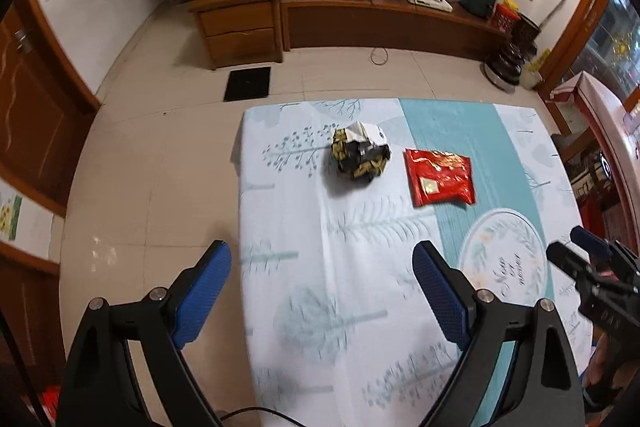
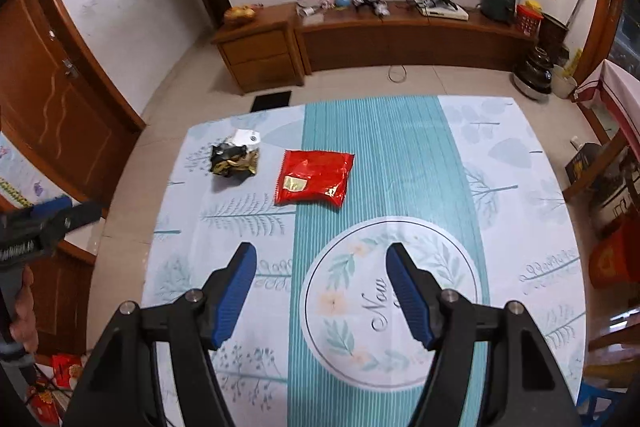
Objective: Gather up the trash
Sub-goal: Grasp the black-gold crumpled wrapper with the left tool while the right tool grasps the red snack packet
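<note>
A crumpled black, gold and white wrapper lies on the far left part of a table under a pale blue leaf-print cloth. Just right of it lies a flat red packet. My left gripper hangs open above the table's near left edge, nothing between its blue pads. My right gripper is open above the round flower print near the front, also holding nothing. Each gripper shows at the edge of the other's view, the right gripper and the left gripper.
Tiled floor borders the table on the left and far side, with a black mat on it. A wooden cabinet and a long low TV bench line the far wall. Brown doors stand left; furniture crowds the right.
</note>
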Tool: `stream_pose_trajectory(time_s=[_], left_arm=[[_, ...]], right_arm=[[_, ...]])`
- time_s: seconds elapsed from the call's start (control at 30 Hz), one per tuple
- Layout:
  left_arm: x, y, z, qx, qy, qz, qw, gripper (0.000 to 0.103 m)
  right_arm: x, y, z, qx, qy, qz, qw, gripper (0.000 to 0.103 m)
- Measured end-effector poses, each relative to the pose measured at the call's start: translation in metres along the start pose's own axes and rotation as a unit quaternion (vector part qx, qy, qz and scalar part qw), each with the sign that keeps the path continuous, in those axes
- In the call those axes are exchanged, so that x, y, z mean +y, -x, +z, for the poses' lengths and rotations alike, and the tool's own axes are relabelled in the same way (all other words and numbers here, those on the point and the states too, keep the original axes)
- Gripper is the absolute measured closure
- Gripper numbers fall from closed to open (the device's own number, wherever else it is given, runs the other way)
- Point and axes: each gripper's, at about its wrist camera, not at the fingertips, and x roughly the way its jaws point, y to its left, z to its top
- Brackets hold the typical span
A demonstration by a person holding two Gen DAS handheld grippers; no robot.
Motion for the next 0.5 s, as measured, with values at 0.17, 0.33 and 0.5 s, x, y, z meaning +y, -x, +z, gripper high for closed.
stream_pose_trajectory(time_s=[0.17,0.33,0.5], left_arm=[[-0.003,-0.044,0.022,0.02,-0.02,-0.009,0.9996,0.012],[-0.011,-0.089,0.043,0.045,-0.026,-0.034,0.9981,0.012],[-0.016,-0.131,0.068,0.076,-0.009,-0.07,0.9947,0.012]], right_arm=[[-0.005,-0.027,0.009,0.022,-0.021,-0.006,1.0,0.036],[-0.013,-0.045,0.011,0.026,-0.038,-0.009,0.999,0.036],[-0.019,-0.063,0.013,0.033,-0.048,0.0,0.998,0.038]])
